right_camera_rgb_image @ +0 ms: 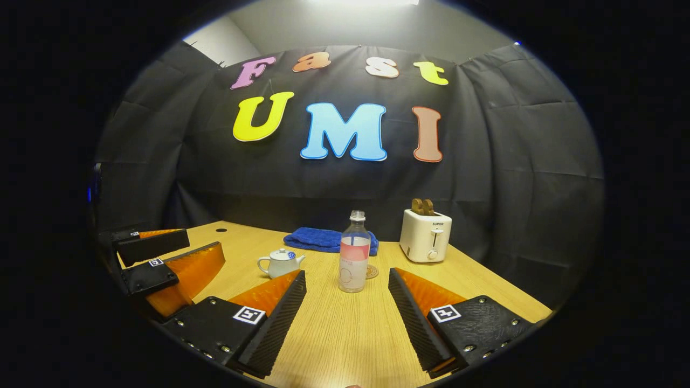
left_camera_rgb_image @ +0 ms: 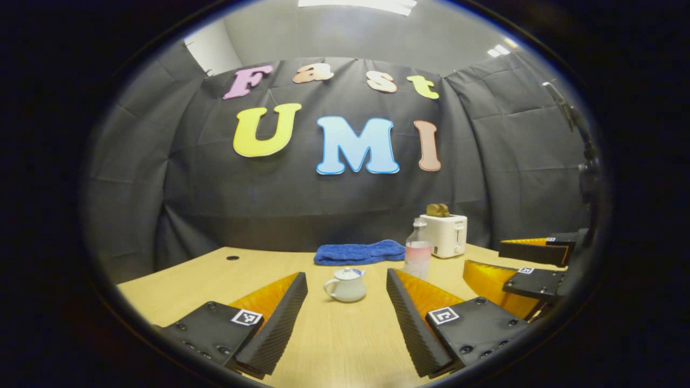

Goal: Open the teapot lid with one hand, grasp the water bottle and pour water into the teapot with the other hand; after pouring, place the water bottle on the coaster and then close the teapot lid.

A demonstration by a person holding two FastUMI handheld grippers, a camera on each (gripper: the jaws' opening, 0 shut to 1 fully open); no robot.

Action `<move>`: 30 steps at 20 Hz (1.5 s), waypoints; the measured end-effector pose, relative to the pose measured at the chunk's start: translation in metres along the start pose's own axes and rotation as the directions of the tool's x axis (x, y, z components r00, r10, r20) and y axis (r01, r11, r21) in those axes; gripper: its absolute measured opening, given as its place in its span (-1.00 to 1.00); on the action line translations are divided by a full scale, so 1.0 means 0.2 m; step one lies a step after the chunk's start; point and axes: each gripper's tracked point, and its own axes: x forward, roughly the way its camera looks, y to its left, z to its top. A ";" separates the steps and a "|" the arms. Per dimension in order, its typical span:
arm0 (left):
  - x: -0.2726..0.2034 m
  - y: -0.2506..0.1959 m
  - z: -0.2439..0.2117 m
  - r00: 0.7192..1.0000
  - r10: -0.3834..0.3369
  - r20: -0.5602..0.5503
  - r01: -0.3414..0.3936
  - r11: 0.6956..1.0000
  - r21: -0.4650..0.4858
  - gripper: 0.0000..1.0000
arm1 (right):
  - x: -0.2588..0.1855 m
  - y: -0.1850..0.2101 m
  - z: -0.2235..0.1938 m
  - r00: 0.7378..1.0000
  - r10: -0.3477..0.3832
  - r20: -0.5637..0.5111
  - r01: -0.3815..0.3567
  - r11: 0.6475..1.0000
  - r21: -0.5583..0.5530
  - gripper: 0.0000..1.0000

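Both grippers hover low over the table, holding nothing. Left gripper: jaws apart, teapot ahead between them, lid on. Right gripper: jaws apart, bottle upright ahead, uncapped. Teapot left of bottle in the right gripper view, apart. Coaster just behind bottle, to its right. Blue towel and toaster at the back.

Right gripper view: teapot left of water bottle; coaster just behind-right; towel behind; toaster right, all on table.
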 end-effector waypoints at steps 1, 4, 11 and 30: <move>0.01 0.01 0.00 1.000 0.000 -0.001 0.000 1.000 0.000 0.92 | 0.02 0.00 0.00 1.000 0.005 -0.001 -0.005 1.000 0.005 0.92; 0.08 0.01 -0.03 1.000 -0.009 -0.015 0.009 1.000 -0.010 0.92 | 0.09 0.00 0.00 1.000 0.014 -0.006 -0.013 1.000 0.025 0.92; 0.31 0.01 -0.08 0.996 -0.067 -0.057 0.065 0.998 -0.025 0.92 | 0.27 -0.04 0.05 1.000 0.014 0.006 -0.015 0.999 0.038 0.92; 1.05 -0.07 -0.27 0.967 -0.212 -0.139 0.211 0.977 -0.022 0.92 | 0.97 -0.10 -0.10 0.989 -0.029 -0.147 0.037 0.998 0.051 0.91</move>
